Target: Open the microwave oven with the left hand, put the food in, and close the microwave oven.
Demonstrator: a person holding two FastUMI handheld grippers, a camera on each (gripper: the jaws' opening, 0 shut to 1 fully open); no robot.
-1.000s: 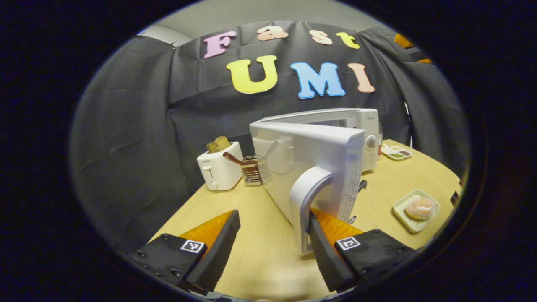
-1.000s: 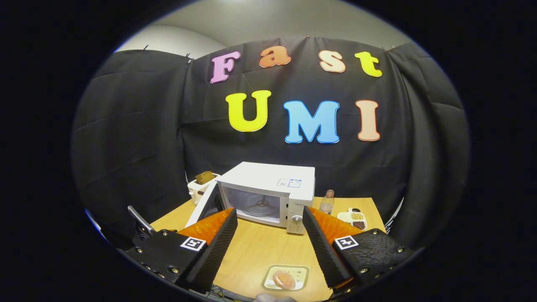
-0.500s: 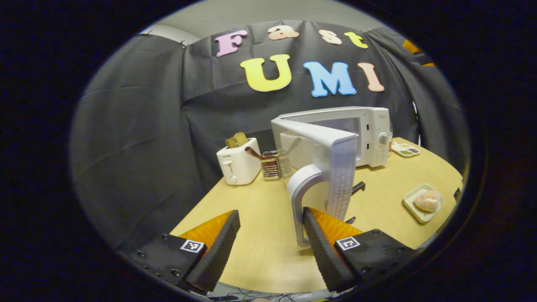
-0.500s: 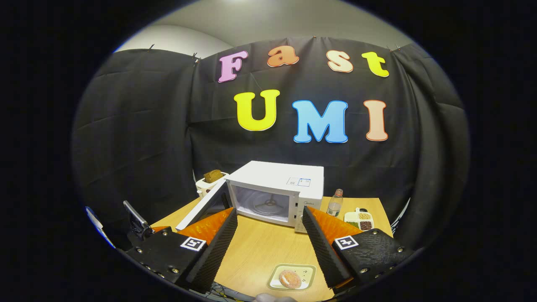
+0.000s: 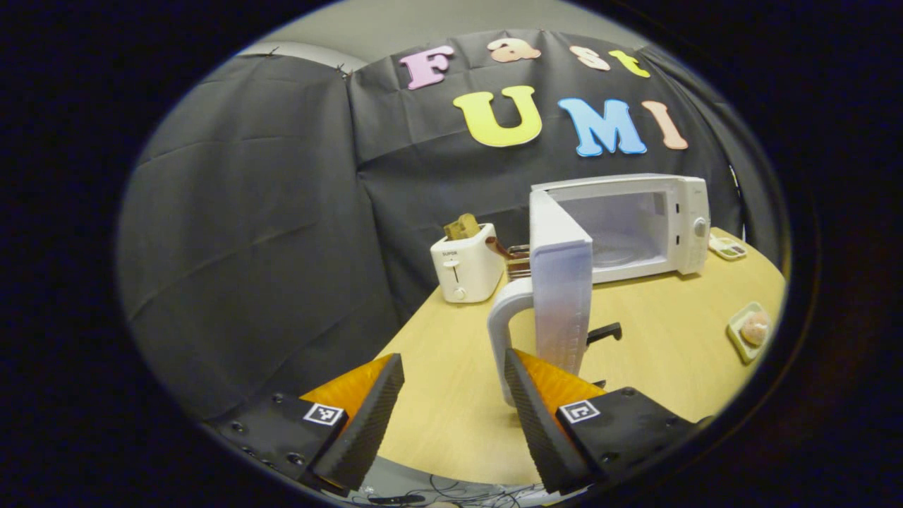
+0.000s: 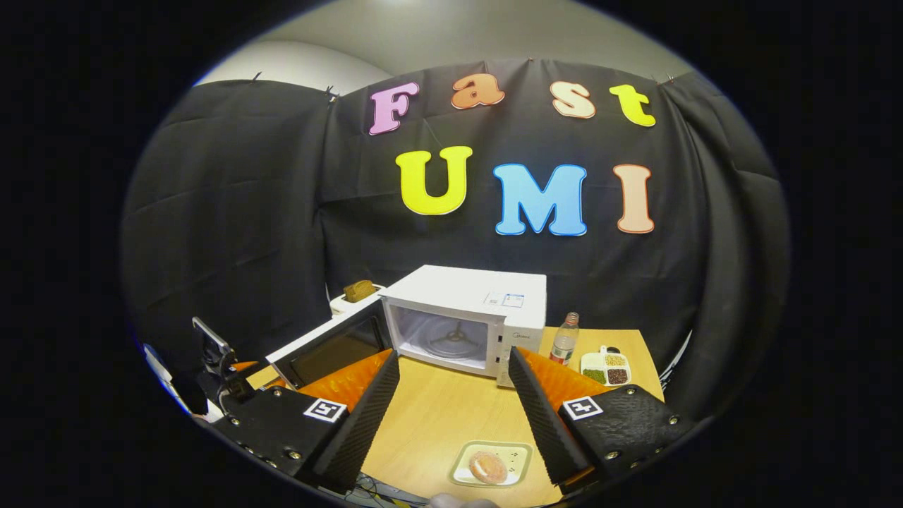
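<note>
The white box-shaped microwave oven [image 6: 469, 321] stands at the back of the pale wooden table [image 6: 437, 416], its cavity bare and lit. Its white door [image 5: 559, 282] is swung wide out to the oven's left, and the curved white handle [image 5: 502, 331] on the door's free edge lies between the spread fingers of the left gripper [image 5: 451, 413]; the right-hand finger [image 5: 532, 416] sits just beside or against the handle, though contact is hard to judge, and the other finger stands well clear, so nothing is clamped.

In front of the oven, near the table's front edge, a round pinkish doughnut [image 6: 487, 466] rests on a small pale square plate [image 6: 492, 464]. The right gripper [image 6: 455, 416] hangs above the table in front of the oven with its fingers parted and nothing between them, the plate below.

Left of the oven is a white toaster [image 5: 466, 268] with brown bread poking out. Right of the oven stand a clear plastic bottle [image 6: 564, 340] and a small divided dish [image 6: 605, 368] of seeds.
</note>
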